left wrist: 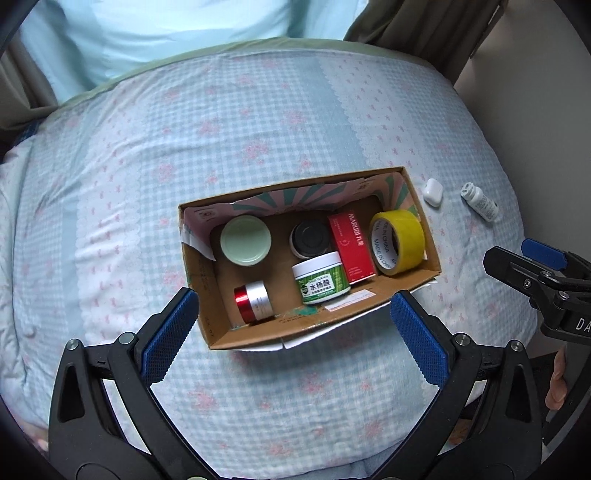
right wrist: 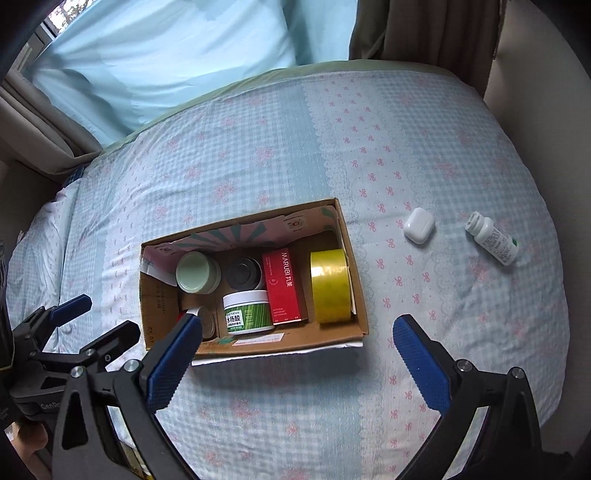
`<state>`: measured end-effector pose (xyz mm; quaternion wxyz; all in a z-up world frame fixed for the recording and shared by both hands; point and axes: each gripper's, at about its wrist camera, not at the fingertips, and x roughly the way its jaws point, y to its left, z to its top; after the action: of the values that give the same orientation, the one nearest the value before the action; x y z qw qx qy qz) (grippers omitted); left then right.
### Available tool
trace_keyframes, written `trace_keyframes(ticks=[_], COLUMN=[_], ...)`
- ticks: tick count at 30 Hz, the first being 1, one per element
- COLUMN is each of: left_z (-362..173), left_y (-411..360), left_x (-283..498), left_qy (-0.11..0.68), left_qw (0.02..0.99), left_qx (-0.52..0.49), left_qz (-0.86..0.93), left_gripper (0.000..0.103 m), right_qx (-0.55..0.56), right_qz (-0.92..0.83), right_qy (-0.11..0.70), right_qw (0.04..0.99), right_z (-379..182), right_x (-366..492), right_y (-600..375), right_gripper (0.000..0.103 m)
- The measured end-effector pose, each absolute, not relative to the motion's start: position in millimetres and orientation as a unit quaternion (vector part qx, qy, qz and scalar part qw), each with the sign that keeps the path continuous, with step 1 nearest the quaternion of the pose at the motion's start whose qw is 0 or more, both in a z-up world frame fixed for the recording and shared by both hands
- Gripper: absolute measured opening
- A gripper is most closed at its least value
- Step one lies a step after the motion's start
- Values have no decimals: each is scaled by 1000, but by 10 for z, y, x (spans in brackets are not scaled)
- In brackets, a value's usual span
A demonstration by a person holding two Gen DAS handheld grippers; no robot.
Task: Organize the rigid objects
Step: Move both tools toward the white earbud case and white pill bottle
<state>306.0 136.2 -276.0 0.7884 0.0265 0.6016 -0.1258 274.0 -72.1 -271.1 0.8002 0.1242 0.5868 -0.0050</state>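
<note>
An open cardboard box (left wrist: pixel 406 291) (right wrist: pixel 354 325) lies on the bed. It holds a pale green jar (left wrist: pixel 245 240), a dark can (left wrist: pixel 309 239), a red carton (left wrist: pixel 351 243), a yellow tape roll (left wrist: pixel 397 242) (right wrist: pixel 330 290), a green-labelled white jar (left wrist: pixel 320 282) (right wrist: pixel 248 312) and a red and silver jar (left wrist: pixel 253 301). A white earbud case (left wrist: pixel 433 192) (right wrist: pixel 419 225) and a white pill bottle (left wrist: pixel 479 202) (right wrist: pixel 491 238) lie on the bedding right of the box. My left gripper (left wrist: pixel 293 325) is open and empty above the box's near wall. My right gripper (right wrist: pixel 297 332) is open and empty, near the box's near right corner.
The bed (left wrist: pixel 258 129) has a blue and white checked cover with pink bows. A light blue curtain (right wrist: pixel 166 55) hangs behind it and a brown curtain (right wrist: pixel 424 29) at the back right. A wall (right wrist: pixel 546 92) borders the bed's right side.
</note>
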Motion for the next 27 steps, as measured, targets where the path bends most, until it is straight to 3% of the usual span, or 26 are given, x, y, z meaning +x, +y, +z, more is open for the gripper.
trace_keyframes(ticks=[7, 17, 27], left_z=[-2466, -2224, -2588], left_y=[996, 141, -1023], left_x=[2899, 2899, 3323], left_qy=[567, 540, 572], left_qw=[808, 815, 781], left_qx=[49, 75, 128], left_qz=[-153, -196, -217], left_gripper=[103, 103, 103], right_qx=[88, 79, 12], right_qz=[-61, -84, -44], right_qy=[555, 547, 555], right_qw=[825, 829, 831], right_z=[-2278, -2102, -2437], right_x=[2295, 1938, 2313], right_y=[-1079, -2027, -3073], right_gripper=[103, 103, 103])
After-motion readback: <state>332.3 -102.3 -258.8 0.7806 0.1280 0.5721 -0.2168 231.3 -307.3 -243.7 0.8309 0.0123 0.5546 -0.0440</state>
